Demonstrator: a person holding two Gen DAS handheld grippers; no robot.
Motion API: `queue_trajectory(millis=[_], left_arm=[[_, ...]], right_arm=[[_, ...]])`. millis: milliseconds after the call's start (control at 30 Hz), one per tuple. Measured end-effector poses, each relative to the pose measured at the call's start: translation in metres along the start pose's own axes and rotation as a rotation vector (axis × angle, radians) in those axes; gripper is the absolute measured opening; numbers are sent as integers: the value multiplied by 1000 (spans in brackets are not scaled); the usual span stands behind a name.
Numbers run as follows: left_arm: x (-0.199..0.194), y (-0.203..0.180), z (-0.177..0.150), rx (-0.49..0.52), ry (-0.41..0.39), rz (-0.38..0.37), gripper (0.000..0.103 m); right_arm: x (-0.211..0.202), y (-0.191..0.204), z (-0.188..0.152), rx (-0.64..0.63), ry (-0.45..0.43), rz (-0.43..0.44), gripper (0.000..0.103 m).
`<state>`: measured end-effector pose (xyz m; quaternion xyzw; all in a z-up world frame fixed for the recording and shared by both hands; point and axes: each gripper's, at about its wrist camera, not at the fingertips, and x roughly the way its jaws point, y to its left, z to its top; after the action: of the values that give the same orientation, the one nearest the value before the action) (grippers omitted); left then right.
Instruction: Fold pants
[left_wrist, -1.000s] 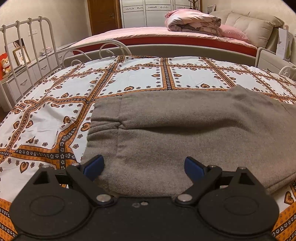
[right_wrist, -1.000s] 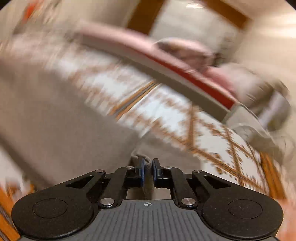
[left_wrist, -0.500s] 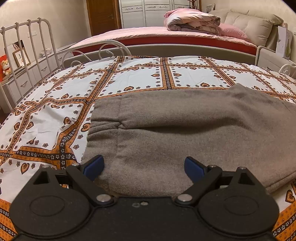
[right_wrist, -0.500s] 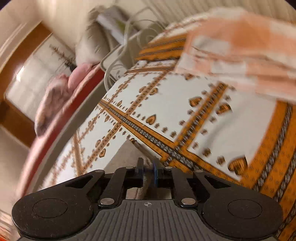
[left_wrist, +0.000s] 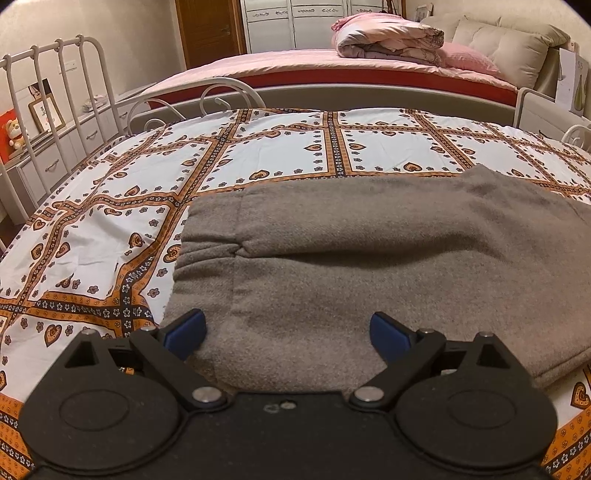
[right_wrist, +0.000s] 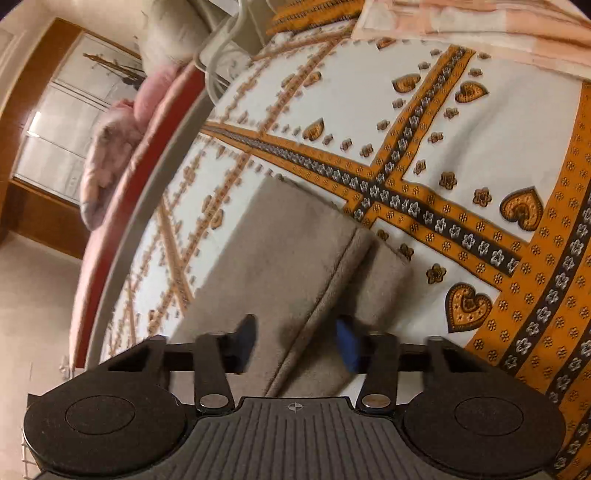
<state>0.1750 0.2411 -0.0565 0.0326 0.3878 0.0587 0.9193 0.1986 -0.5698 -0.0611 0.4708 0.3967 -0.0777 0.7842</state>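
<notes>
Your left gripper (left_wrist: 287, 330) hangs wide open, the folded grey woollen pants (left_wrist: 369, 258) just ahead on the orange-patterned bedsheet (left_wrist: 110, 240). Your right gripper (right_wrist: 295, 341) has just been opening; the pants' seamed edge lies between its jaws, unpinched.

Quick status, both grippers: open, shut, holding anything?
Left gripper: open wide, empty, over the grey pants.
Right gripper: open, jaws just been opening; pants between the jaws, not pinched.

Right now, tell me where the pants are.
The grey pants lie folded on the heart-patterned bedsheet, filling the near right of the left wrist view just beyond the open left gripper; in the right wrist view their hem end lies before the right gripper.
</notes>
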Motion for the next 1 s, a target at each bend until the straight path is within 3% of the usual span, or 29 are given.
queue_trajectory(millis=[33, 67, 100, 333, 500, 767, 867, 933, 1000], left_arm=[[0, 0, -1, 6, 1, 0, 90], [0, 0, -1, 12, 1, -1, 90], [0, 0, -2, 13, 1, -2, 90], [-3, 6, -2, -13, 3, -3, 90], [-3, 12, -4, -29, 6, -1, 90], [-3, 12, -5, -26, 7, 8, 91], [-2, 10, -5, -20, 10, 12, 93], [-2, 8, -4, -18, 14, 16, 94], [-1, 7, -3, -17, 17, 21, 94]], right_arm=[[2, 1, 1, -5, -5, 1, 33], [4, 3, 2, -12, -6, -5, 7], [5, 4, 2, -18, -8, -11, 5], [-47, 19, -9, -68, -157, 114, 5], [-11, -14, -11, 40, 20, -65, 4], [-21, -14, -11, 12, -11, -37, 5], [-30, 1, -11, -105, -58, -43, 5], [-40, 16, -15, -184, -123, 2, 5], [-41, 19, -16, -206, -143, -11, 5]])
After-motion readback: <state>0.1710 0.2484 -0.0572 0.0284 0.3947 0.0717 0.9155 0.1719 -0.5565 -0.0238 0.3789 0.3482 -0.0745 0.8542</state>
